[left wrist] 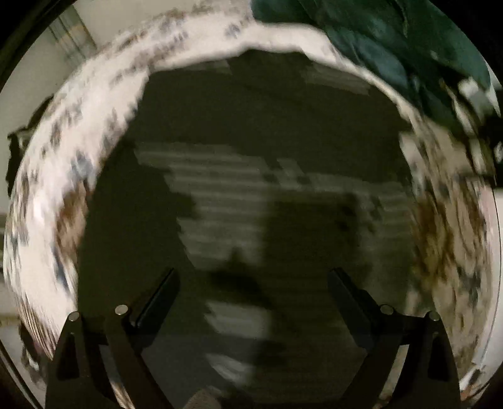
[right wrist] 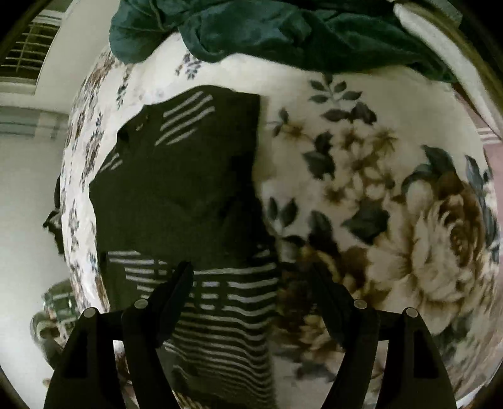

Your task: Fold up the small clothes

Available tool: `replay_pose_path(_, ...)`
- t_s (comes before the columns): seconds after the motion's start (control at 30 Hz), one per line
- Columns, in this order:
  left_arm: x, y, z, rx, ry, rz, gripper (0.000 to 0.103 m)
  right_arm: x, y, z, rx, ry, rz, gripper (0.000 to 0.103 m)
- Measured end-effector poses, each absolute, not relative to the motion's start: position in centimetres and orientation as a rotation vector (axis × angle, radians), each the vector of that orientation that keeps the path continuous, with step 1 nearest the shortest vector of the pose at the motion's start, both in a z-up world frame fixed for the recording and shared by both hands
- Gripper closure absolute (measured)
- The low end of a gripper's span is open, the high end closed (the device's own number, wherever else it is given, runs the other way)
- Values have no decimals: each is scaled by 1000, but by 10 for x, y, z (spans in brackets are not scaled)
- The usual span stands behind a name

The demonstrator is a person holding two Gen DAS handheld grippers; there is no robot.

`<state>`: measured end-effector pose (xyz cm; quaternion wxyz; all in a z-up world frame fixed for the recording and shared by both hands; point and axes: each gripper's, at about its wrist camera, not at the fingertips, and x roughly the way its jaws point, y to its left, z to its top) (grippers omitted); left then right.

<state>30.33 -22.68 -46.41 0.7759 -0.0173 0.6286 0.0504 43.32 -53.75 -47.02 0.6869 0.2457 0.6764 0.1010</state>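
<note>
Garment: dark striped shirt lies on the floral blanket.
Green cloth: beyond the shirt.
Left gripper: jaws apart above shirt.
Right gripper: jaws apart, straddling the shirt's right edge.

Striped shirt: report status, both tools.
Left tool open, empty. Right tool open, empty. Striped shirt flat on floral blanket. Green cloth beyond, not blocking.

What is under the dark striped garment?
The dark striped garment lies on a white floral blanket, which shows all around it. What the blanket covers beneath cannot be seen.
</note>
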Motion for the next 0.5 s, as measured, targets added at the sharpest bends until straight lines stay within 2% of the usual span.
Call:
replay_pose_path(0.07,281,-255,-477,-61,1417,111,7,445,-553,-476,589,1495,280,27)
replay_pose_path(0.13,258,-288,-494,-78,1476,106,7,462,-568,-482,610,1465,312,38)
replay_pose_path(0.17,246,-306,-504,-78,1503,100,7,475,-575,-488,612,1467,327,51)
replay_pose_path(0.2,240,-318,-511,-81,1521,89,7,485,-579,-494,617,1472,338,53)
replay_pose_path(0.5,208,-387,-573,90,1609,104,7,569,-565,-568,598,1606,418,51)
